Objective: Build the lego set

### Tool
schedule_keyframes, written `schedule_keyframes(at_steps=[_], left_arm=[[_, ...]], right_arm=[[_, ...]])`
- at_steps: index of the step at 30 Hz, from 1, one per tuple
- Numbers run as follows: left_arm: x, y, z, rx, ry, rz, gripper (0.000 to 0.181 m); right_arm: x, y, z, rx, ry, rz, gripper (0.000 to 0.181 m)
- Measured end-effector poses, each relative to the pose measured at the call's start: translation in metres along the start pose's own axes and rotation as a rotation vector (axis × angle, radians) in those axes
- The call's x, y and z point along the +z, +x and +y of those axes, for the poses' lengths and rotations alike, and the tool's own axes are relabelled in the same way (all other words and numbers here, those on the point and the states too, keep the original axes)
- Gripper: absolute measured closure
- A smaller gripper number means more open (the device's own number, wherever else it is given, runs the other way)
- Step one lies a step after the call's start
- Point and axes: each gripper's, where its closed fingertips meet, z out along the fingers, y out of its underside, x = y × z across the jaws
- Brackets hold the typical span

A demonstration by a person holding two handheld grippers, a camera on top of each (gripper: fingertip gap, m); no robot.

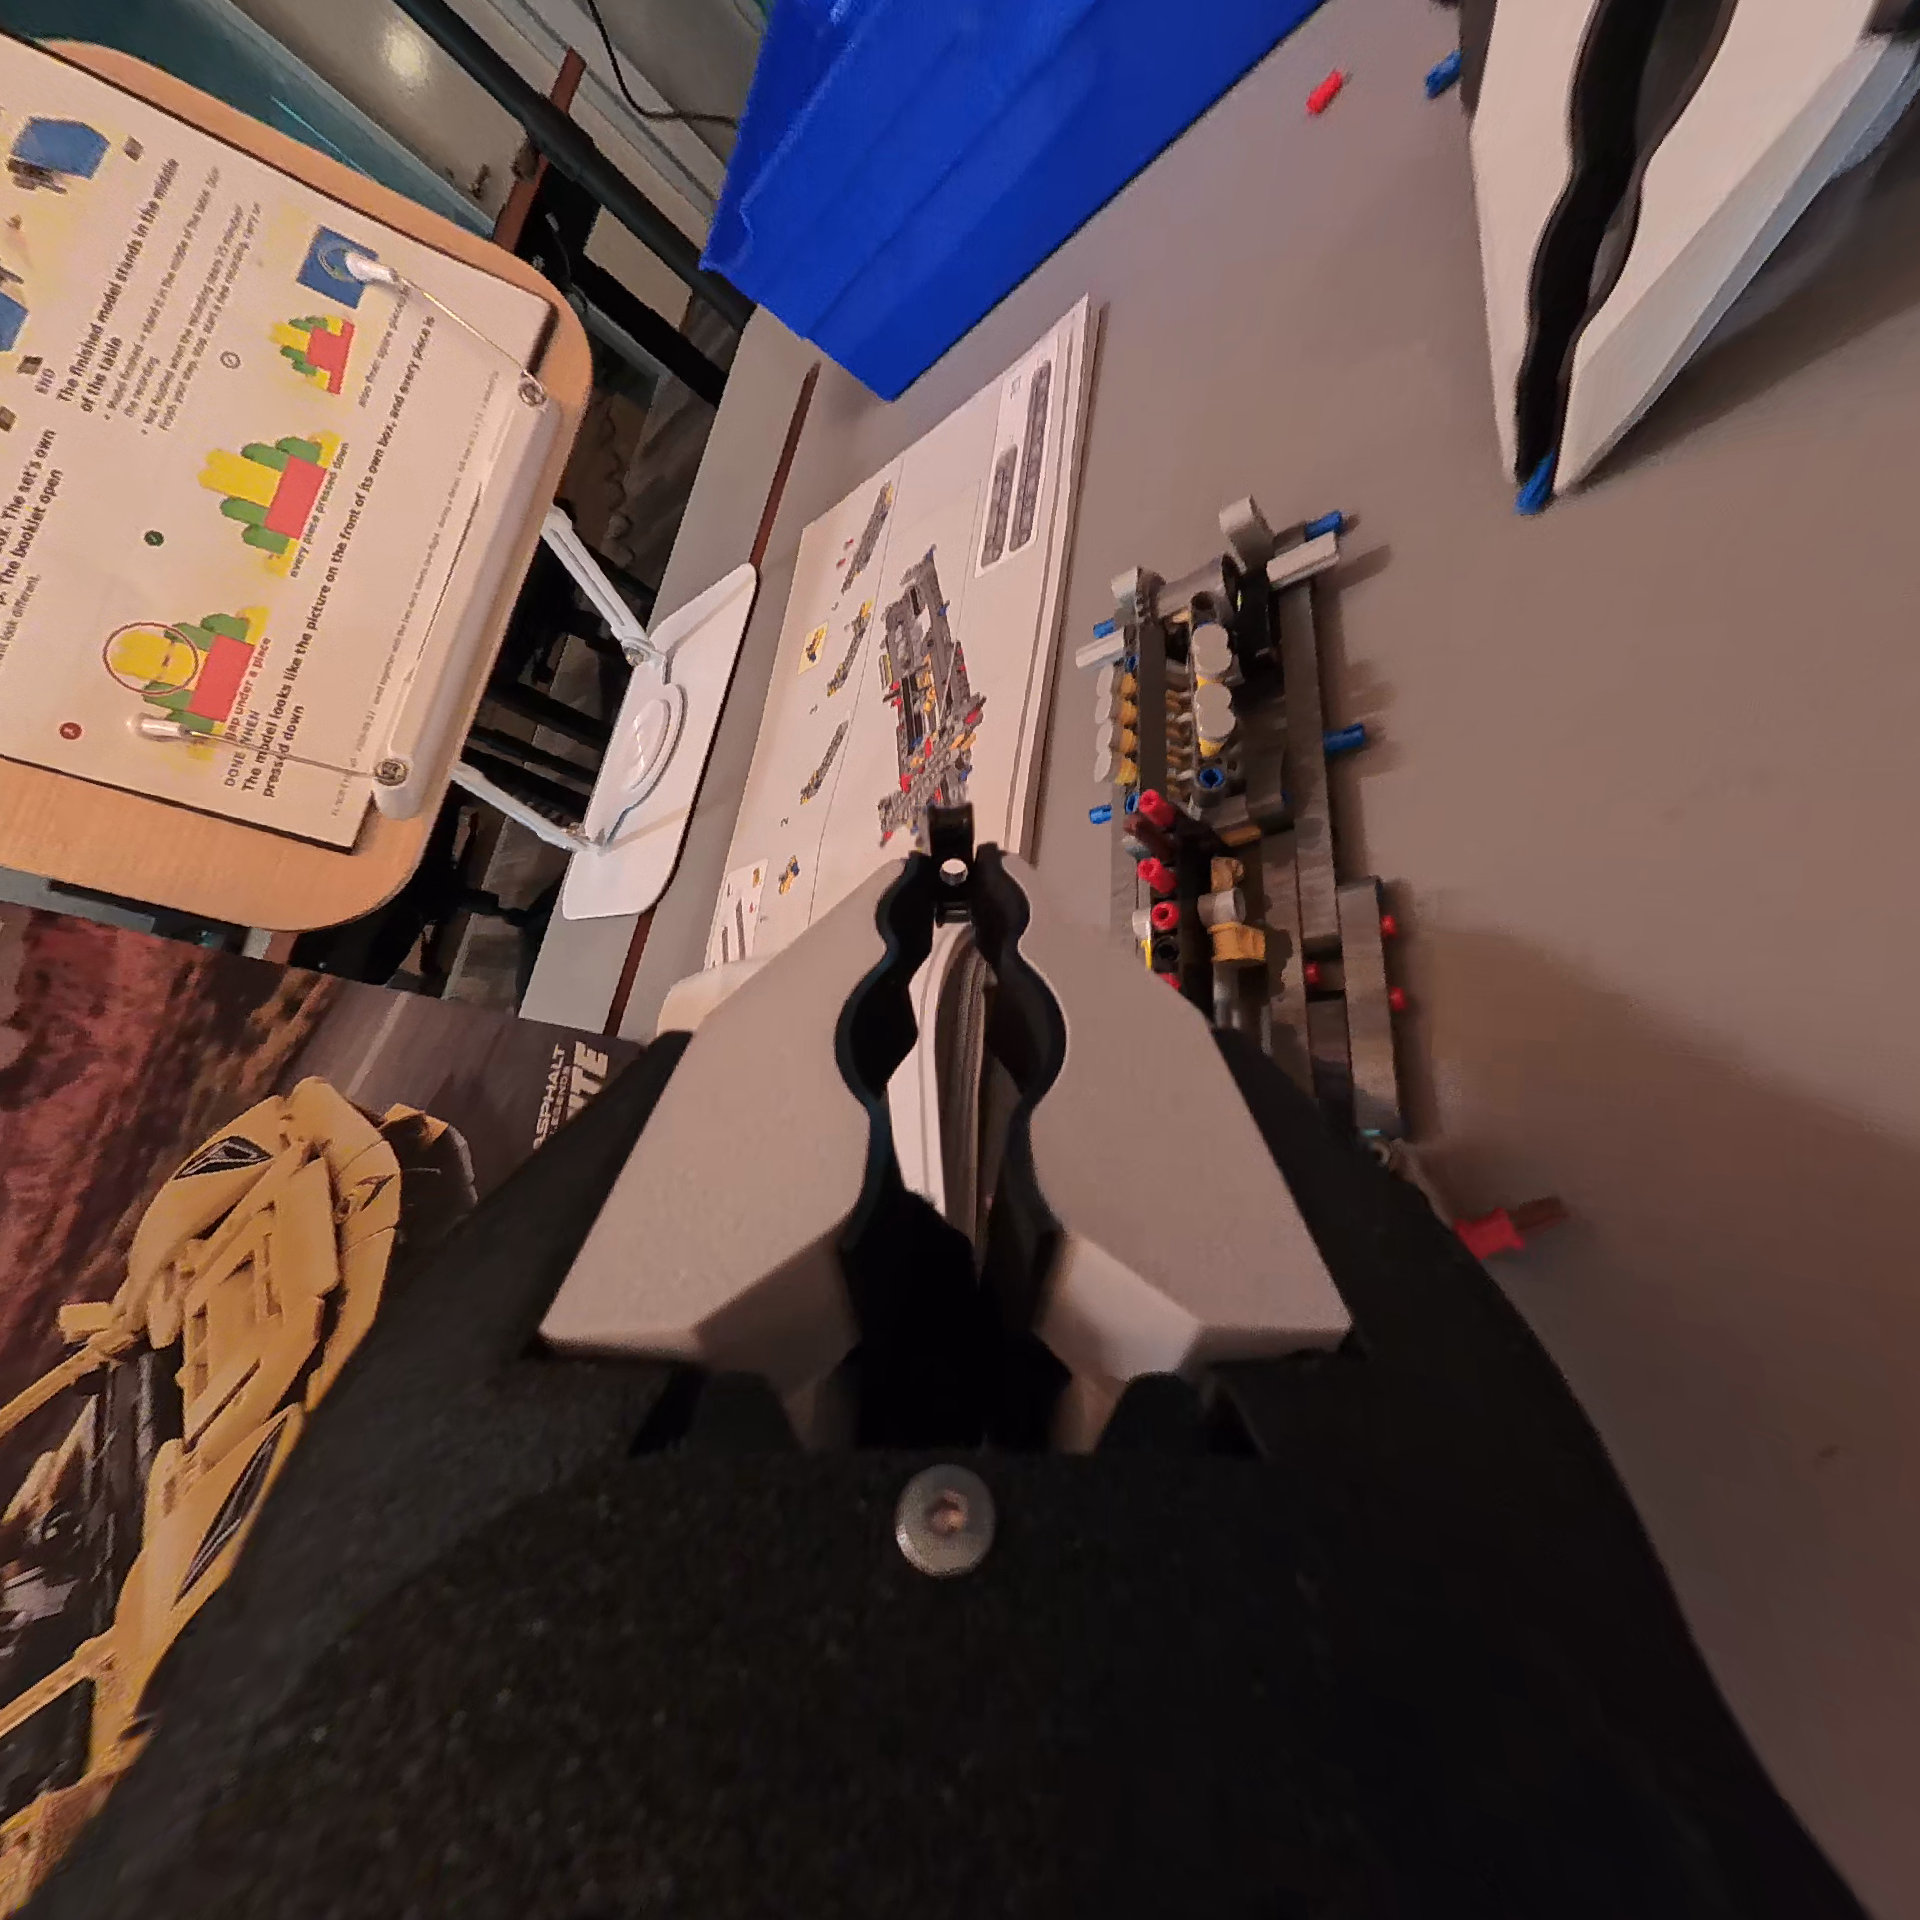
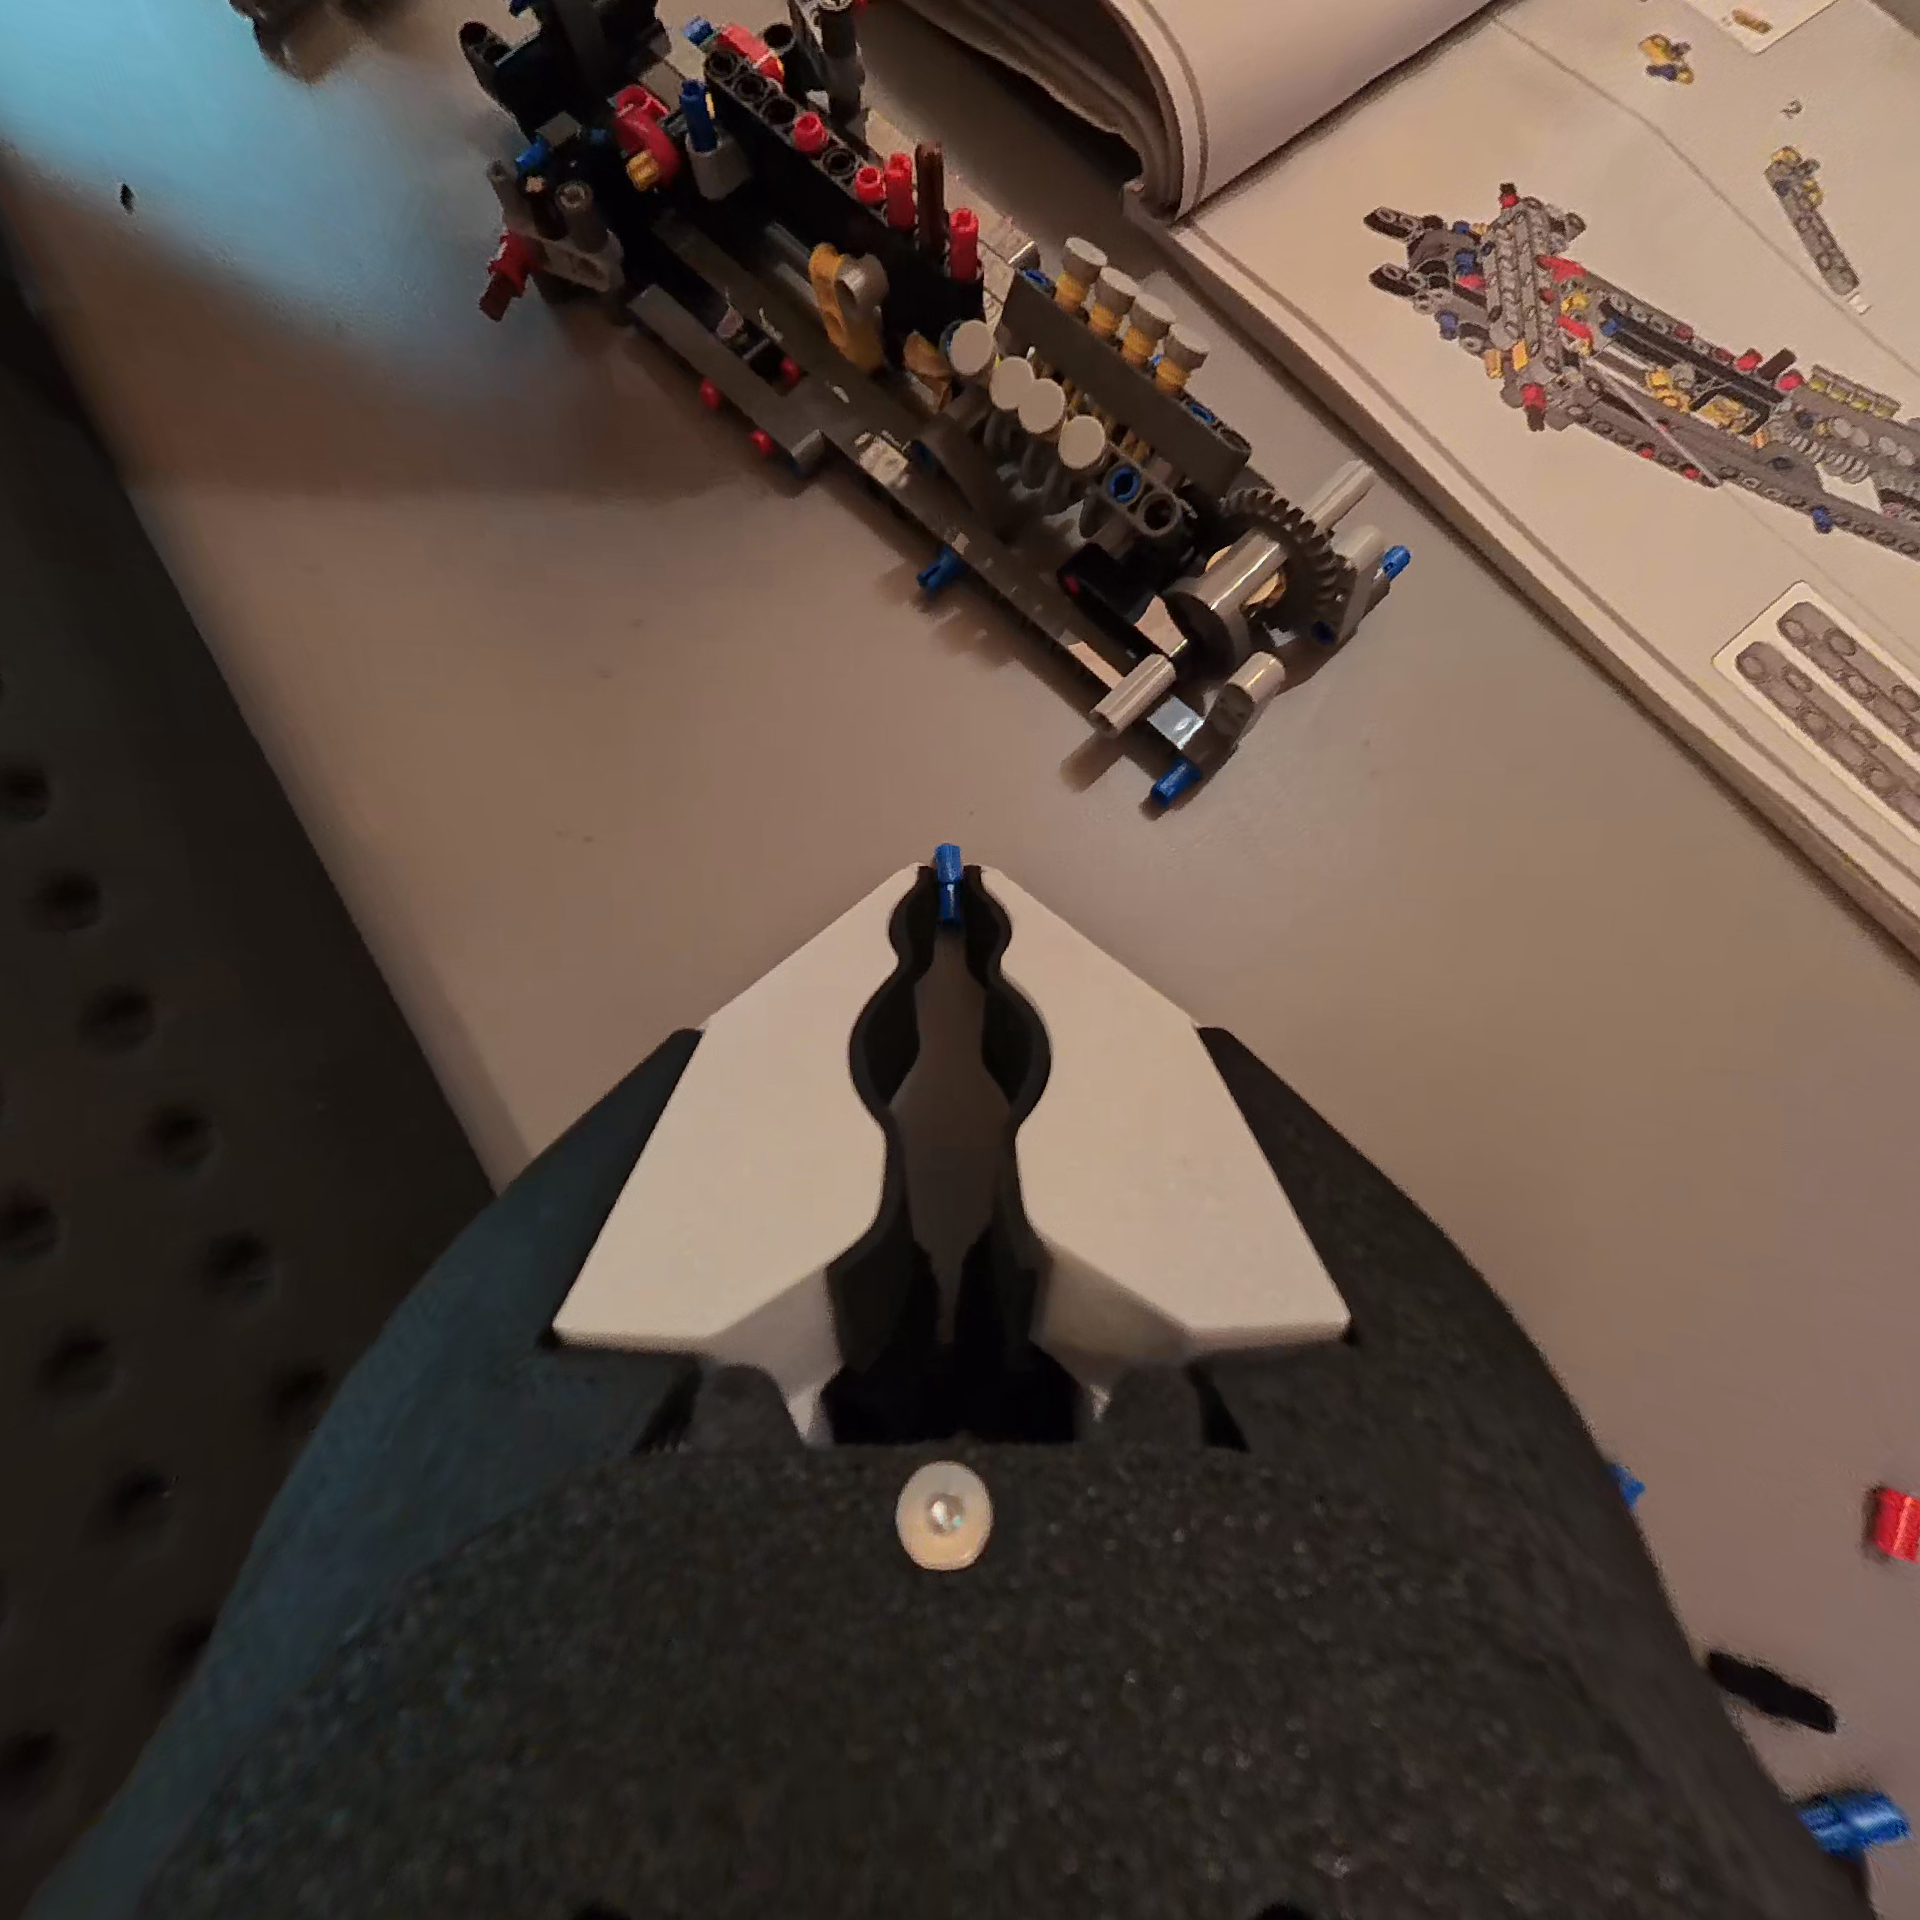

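The left gripper [image 1: 951, 868] is held above the grey bench [image 1: 1558, 831], its jaws closed on a small black connector piece [image 1: 950, 844] that protrudes past the fingertips. The right gripper [image 2: 948, 896] is likewise above the bench, its jaws closed on a short blue pin [image 2: 947, 883] gripped at the very tips. The partly built chassis [image 1: 1236, 769], a long assembly of dark grey beams with red, blue and yellow pins, pale round cylinder caps and a gear at one end, rests flat on the bench, clear of both grippers. Just beside it lies the open instruction booklet [image 1: 935, 644], showing a diagram of the same assembly; the booklet lies between the chassis and the bench edge. A blue bin [image 1: 935, 177] stands at the far end of the booklet. Near the bench edge, a white stand [image 1: 644, 738] carries a board with a printed sheet [image 1: 260, 468] bearing coloured brick pictures. The set's box [image 1: 208, 1299], with a picture of a tan car, lies next to the left gripper's body. Loose parts are scattered on the bench: a red piece [image 2: 1896, 1525], a blue pin [image 2: 1849, 1823] and a black piece [image 2: 1766, 1704] beside the right gripper, and a red axle piece [image 1: 1507, 1226] close to the end of the chassis.
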Motion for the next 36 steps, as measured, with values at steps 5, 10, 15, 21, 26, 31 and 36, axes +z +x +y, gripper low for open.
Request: schedule_keyframes(at_steps=[5, 10, 15, 21, 26, 31, 36], left_arm=[[-0.009, -0.003, -0.029, -0.205, 0.161, 0.054, 0.175], [-0.018, -0.007, -0.05, -0.451, 0.299, 0.159, 0.175], [-0.017, -0.006, -0.051, -0.528, 0.321, 0.202, 0.176], [-0.014, -0.004, -0.045, -0.488, 0.287, 0.175, 0.175], [-0.01, -0.004, -0.041, -0.349, 0.231, 0.083, 0.176], [-0.006, -0.004, -0.037, -0.136, 0.155, -0.054, 0.175], [-0.007, -0.003, -0.034, 0.002, 0.108, -0.097, 0.175]], right_arm=[[-0.015, -0.015, -0.085, 0.162, 0.387, -0.071, 0.178], [-0.024, -0.018, -0.149, 0.414, 0.695, -0.115, 0.178], [-0.02, -0.015, -0.157, 0.409, 0.663, -0.006, 0.178], [-0.015, -0.013, -0.153, 0.448, 0.62, 0.008, 0.178], [-0.012, -0.013, -0.152, 0.53, 0.605, -0.007, 0.178], [-0.008, -0.011, -0.15, 0.654, 0.598, -0.038, 0.179], [-0.004, -0.012, -0.148, 0.656, 0.585, -0.031, 0.178]])
